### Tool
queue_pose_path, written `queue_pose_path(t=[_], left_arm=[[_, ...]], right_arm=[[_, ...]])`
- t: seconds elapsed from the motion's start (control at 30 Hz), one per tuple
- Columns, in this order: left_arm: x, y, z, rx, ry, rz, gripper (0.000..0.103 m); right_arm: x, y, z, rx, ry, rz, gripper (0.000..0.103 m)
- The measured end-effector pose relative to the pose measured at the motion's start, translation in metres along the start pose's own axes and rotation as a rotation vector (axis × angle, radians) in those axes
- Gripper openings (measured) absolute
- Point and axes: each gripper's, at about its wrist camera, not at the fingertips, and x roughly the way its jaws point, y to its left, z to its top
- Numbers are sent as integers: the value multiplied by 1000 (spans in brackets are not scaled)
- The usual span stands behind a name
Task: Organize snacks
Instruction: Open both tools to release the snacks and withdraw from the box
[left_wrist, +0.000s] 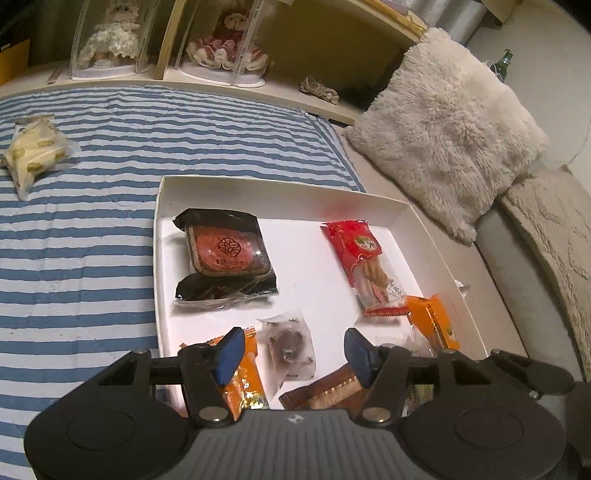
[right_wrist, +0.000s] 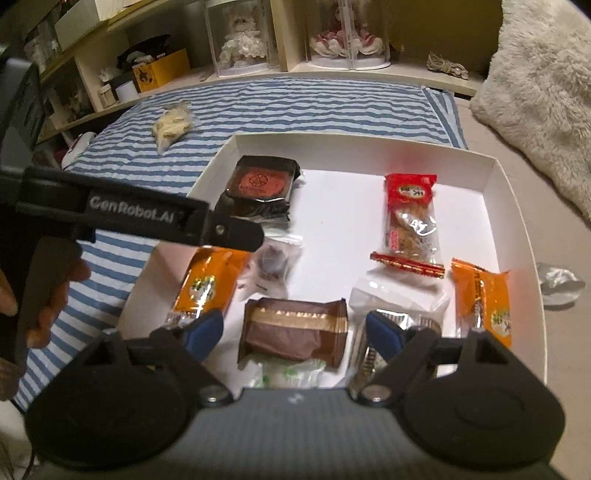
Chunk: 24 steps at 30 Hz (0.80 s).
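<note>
While both grippers hover spread, white box (right_wrist: 517, 206) holding mooncake (right_wrist: 260, 181), twists (right_wrist: 410, 218), orange packets (right_wrist: 207, 288)

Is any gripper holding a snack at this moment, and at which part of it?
No. The left gripper and the right gripper are both open above the white box, with nothing between their fingers.

Blue-striped bedspread (left_wrist: 92, 229), fluffy cushion (left_wrist: 447, 122), wooden shelf (right_wrist: 369, 72), dim warm light
</note>
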Motion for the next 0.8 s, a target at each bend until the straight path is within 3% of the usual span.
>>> queue_pose_path(t=[0.27, 0.37, 0.43, 0.6, 0.8], left_arm=[[-17, -3, -2, 35, -1, 14, 63], [-25, -4, -3, 45, -8, 26, 78], [-31, -5, -4, 57, -17, 33, 82], [-45, -4, -7, 68, -19, 29, 102], [-64, 3, -9, 68, -38, 33, 103]], right_arm=[[-18, -1, 0, 33, -2, 13, 100], [-29, -1, 1, 42, -13, 12, 102], [-35, -1, 1, 43, -24, 4, 102], [-45, -1, 0, 44, -32, -5, 103], [-52, -1, -3, 54, -46, -42, 103]])
